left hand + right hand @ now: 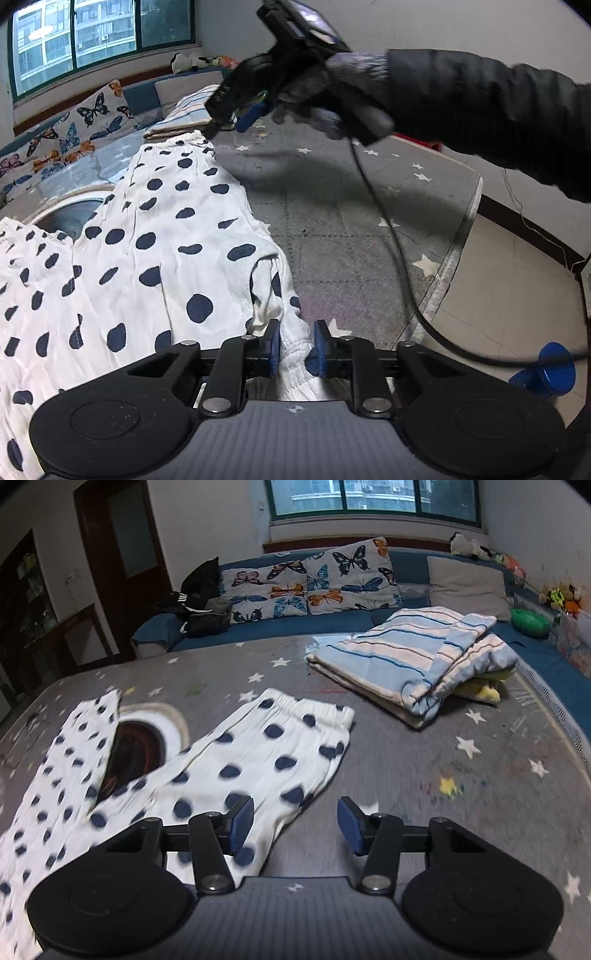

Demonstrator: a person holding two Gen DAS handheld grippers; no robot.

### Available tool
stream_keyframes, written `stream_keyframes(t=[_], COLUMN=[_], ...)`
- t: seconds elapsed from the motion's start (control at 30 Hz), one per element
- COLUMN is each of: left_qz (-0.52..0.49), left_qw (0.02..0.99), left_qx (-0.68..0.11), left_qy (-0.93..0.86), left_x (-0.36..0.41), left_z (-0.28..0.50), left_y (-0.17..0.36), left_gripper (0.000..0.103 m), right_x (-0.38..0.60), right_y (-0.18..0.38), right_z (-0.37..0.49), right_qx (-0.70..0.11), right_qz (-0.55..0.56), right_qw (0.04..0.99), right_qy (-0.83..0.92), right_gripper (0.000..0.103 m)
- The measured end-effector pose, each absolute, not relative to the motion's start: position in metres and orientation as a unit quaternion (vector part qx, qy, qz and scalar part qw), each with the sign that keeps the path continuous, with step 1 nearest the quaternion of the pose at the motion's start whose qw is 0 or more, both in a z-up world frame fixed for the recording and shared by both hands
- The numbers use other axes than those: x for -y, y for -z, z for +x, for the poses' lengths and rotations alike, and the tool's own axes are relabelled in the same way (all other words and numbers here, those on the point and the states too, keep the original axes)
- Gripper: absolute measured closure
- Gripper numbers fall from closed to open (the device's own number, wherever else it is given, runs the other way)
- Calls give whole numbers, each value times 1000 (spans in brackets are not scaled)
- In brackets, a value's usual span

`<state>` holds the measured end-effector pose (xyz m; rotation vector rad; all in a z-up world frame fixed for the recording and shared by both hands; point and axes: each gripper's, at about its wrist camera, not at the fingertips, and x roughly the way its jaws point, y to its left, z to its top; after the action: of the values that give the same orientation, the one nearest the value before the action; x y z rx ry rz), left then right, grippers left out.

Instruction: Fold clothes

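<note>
Two blue pads of our left gripper (294,347) pinch white hem of polka-dot pants (147,251); garment spreads ahead-left over grey star mat (351,240). Right wrist view: our right gripper (295,825) hangs wide open, gripping nothing; pants lie ahead-left, striped blanket (410,661) farther ahead-right.

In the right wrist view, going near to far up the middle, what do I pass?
Right gripper, open → polka-dot trousers → striped folded blanket → butterfly cushions → window.
</note>
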<state>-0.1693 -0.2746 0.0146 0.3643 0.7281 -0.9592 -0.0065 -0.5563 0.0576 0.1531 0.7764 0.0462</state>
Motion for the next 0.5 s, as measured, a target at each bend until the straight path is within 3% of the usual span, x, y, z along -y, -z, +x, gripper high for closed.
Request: stream_keyframes(t=[0.5], left_qz=[133], left_qw=[798], left_qx=[-357], left_qy=[468], left_x=[266], left_z=[-158], left_y=[-18], left_gripper=[89], right_x=[578], right_y=[-29], right_z=[76], right_qx=[-398], right_qz=[117], right_qw=[910], right_qy=[12], right_gripper=[59])
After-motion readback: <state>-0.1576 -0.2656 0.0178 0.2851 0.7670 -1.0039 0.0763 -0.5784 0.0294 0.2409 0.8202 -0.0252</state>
